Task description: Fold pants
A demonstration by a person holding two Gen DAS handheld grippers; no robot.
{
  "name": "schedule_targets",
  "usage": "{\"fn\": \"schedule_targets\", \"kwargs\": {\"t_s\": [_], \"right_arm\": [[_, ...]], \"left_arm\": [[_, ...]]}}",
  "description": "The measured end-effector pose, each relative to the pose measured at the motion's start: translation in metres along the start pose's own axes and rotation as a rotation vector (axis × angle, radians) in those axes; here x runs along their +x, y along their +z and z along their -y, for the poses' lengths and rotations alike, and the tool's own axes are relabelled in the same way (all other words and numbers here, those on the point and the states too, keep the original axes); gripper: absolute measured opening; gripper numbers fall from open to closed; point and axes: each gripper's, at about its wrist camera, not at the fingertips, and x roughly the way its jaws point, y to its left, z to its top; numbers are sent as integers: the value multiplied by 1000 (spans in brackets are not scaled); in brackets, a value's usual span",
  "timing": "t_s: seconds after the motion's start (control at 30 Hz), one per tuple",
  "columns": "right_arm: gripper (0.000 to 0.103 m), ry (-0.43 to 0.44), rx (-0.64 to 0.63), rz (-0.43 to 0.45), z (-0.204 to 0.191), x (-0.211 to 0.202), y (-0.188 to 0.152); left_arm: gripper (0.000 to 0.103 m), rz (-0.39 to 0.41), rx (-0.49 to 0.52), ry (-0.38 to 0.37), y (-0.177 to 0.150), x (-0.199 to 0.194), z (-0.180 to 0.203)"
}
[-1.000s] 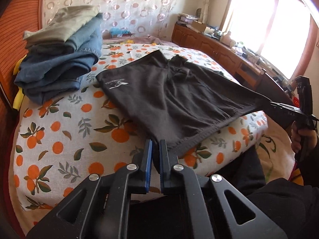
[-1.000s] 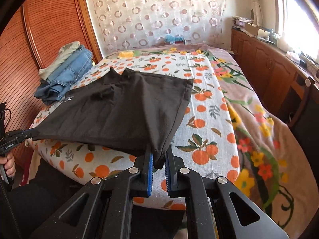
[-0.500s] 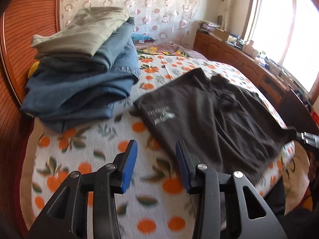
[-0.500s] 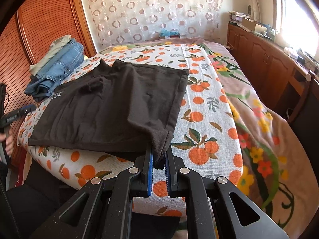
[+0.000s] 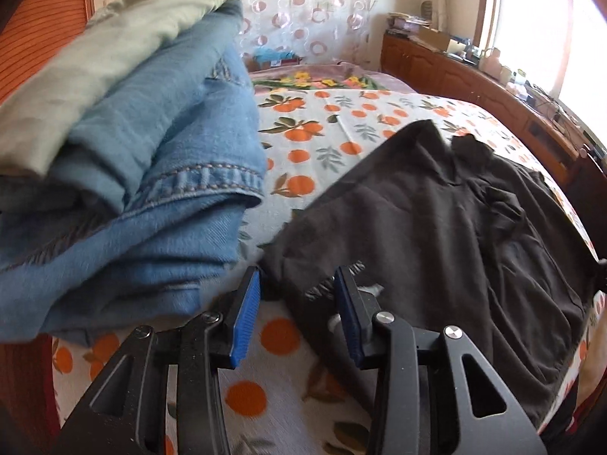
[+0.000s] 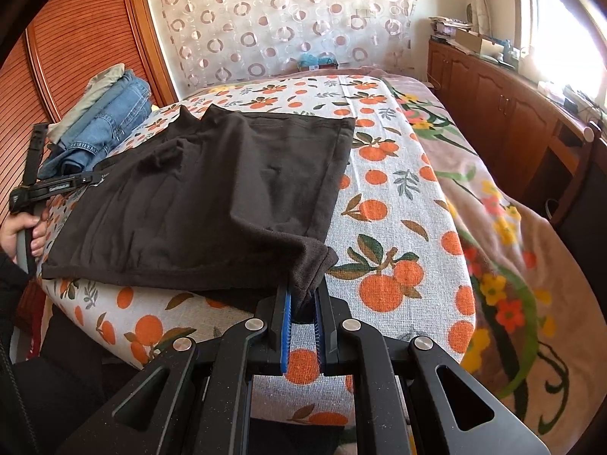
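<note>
**Pants half laid, folds yet to come**

Our right gripper (image 6: pixel 301 309) pinches a corner of the black pants (image 6: pixel 212 193) at the bed's (image 6: pixel 402 204) near edge. Our left gripper (image 5: pixel 297 303), jaws parted and empty, hovers at their far corner beside the stacked jeans (image 5: pixel 151 197). We judge they are spread flat, with folding ahead.
</note>
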Motion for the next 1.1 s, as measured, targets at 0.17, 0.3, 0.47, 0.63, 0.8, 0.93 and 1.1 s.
{"fn": "schedule_targets", "kwargs": {"t_s": [0.17,0.3,0.47,0.63,0.8,0.93,1.1], "right_arm": [[10,-1,4,1,1,2,-3],[10,-3,7,-1,3,4,-4],[10,-5,5,2,3,4,-5],[10,-6,4,6,3,3,-5],[10,-5,4,6,4,3,-5],[10,-9,1,4,4,2,-5],[10,-12,-3,16,3,-1,-3]], "left_arm": [[41,1,-14,3,3,1,-5],[37,-1,-4,-8,3,5,-3],[11,10,37,-55,8,-1,2],[9,108,17,7,20,-21,-3],[13,105,15,15,24,-26,-2],[20,88,12,33,15,-28,1],[34,100,19,22,-2,-41,6]]}}
